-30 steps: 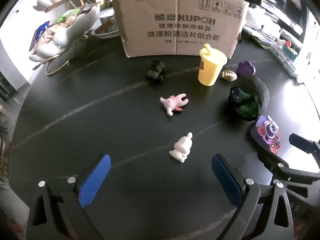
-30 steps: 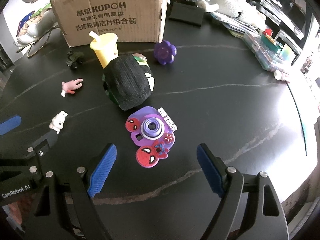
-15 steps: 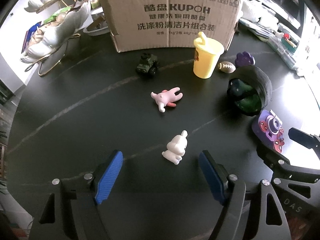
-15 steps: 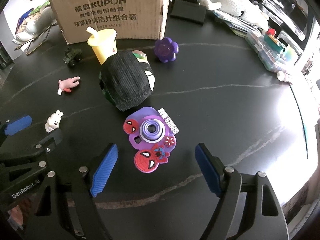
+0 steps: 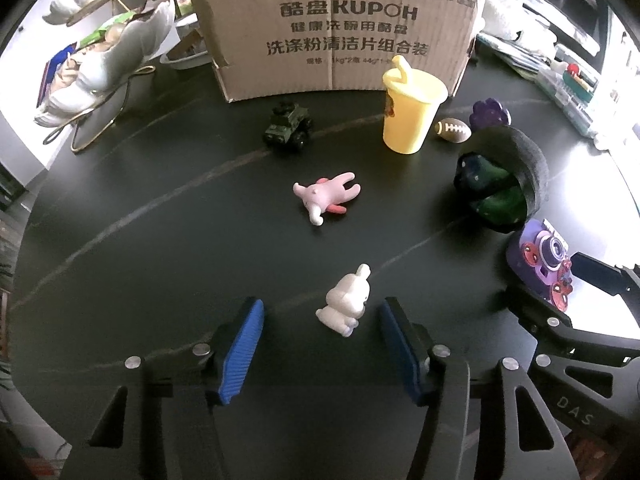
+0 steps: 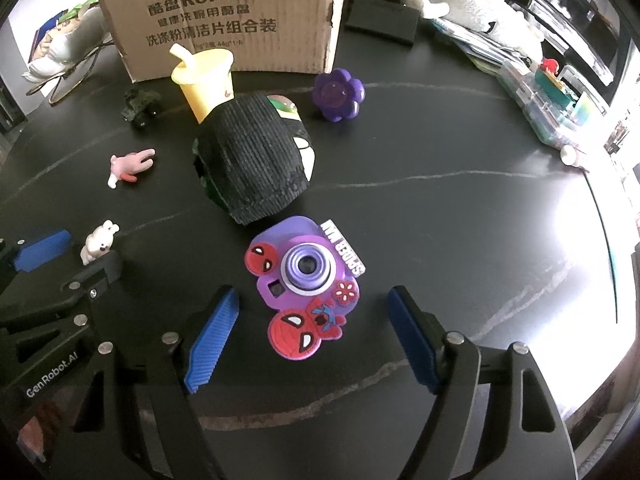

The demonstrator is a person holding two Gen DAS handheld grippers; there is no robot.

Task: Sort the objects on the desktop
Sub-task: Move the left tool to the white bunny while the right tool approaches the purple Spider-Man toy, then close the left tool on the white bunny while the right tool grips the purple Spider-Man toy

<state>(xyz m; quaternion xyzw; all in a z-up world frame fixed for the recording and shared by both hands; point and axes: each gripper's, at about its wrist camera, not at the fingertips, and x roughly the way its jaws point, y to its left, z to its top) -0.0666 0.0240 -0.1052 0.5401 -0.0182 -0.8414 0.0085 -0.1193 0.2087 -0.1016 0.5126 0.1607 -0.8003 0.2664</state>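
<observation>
My left gripper (image 5: 320, 312) is open, its blue pads on either side of a small white rabbit figure (image 5: 346, 302) that lies on the black table, not touching it. The rabbit also shows in the right wrist view (image 6: 98, 242). My right gripper (image 6: 312, 300) is open, its pads flanking the near end of a purple Spider-Man toy camera (image 6: 306, 280), also seen in the left wrist view (image 5: 544, 258). A pink rabbit figure (image 5: 326, 196), a green toy army car (image 5: 288, 126) and a yellow cup (image 5: 410, 110) lie farther off.
A KUPOH cardboard box (image 5: 340, 28) stands at the back. A black-covered green round toy (image 6: 252, 164), a purple flower (image 6: 338, 94) and a small football (image 5: 452, 130) lie on the right. White shell-shaped dishes (image 5: 100, 68) sit at the back left, clutter at the back right.
Both grippers moved forward and lower. The left jaws narrowed and now flank the white rabbit. The right pads came up beside the toy camera.
</observation>
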